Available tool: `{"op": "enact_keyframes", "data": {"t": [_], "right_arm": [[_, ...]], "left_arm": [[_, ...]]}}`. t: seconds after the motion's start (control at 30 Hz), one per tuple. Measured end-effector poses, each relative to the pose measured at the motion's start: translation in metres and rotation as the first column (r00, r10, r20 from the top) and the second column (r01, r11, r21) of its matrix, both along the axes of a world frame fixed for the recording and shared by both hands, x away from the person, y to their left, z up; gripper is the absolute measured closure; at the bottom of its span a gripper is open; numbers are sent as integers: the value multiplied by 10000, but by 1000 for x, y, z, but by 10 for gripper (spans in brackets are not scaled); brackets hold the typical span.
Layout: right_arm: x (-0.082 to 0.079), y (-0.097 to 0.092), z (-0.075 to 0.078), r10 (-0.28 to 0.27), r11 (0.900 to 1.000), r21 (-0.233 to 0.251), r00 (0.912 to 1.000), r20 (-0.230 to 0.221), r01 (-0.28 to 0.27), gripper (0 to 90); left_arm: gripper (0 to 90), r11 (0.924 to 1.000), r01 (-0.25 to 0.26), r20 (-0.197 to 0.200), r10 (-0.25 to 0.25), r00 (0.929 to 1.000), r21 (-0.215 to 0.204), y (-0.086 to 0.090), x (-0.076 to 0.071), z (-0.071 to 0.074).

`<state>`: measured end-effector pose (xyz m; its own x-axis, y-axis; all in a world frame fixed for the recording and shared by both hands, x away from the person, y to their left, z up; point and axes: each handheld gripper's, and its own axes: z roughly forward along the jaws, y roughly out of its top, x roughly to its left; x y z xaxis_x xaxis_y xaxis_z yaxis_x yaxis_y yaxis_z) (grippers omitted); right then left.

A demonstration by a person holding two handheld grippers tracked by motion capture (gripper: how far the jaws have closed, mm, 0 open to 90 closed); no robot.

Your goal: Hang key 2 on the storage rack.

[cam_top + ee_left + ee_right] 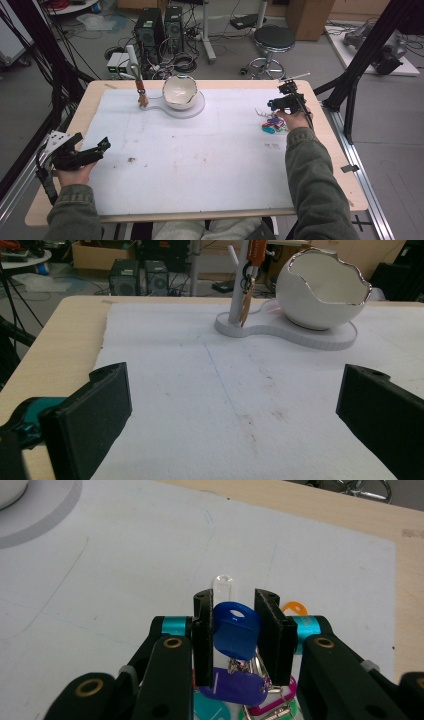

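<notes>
My right gripper [234, 630] is shut on a blue key tag [236, 622], which stands upright between the jaws. Under it hangs a bunch of tags: purple [235, 687], teal [210, 711], magenta [275, 709], orange [295, 609] and a clear one [222, 584]. In the high view the right gripper [274, 105] is at the table's right, just above the coloured bunch [273, 125]. My left gripper [92, 144] rests at the left edge, open and holding nothing; its jaws stand wide apart [235, 415].
A white egg-shaped bowl [180, 92] sits on a white stand base [196, 111] at the back middle. A post beside it carries a hanging orange key fob [248, 290]. A white mat [200, 160] covers the wooden table [330, 150].
</notes>
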<state>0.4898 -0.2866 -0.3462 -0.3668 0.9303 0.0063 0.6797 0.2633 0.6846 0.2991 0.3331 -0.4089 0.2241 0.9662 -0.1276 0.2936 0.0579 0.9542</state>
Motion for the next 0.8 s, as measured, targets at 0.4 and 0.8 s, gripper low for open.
{"op": "enact_keyframes", "data": {"t": [0.4, 0.8], "right_arm": [[-11, -5, 24, -29, 9998, 210, 9994, 350, 22, 706], [-21, -8, 51, 87, 9985, 525, 9975, 706, -124, 706]], "left_arm": [[17, 10000, -15, 19, 16, 10000, -65, 0, 0, 0], [17, 10000, -16, 19, 16, 10000, -52, 0, -1, 1]]}}
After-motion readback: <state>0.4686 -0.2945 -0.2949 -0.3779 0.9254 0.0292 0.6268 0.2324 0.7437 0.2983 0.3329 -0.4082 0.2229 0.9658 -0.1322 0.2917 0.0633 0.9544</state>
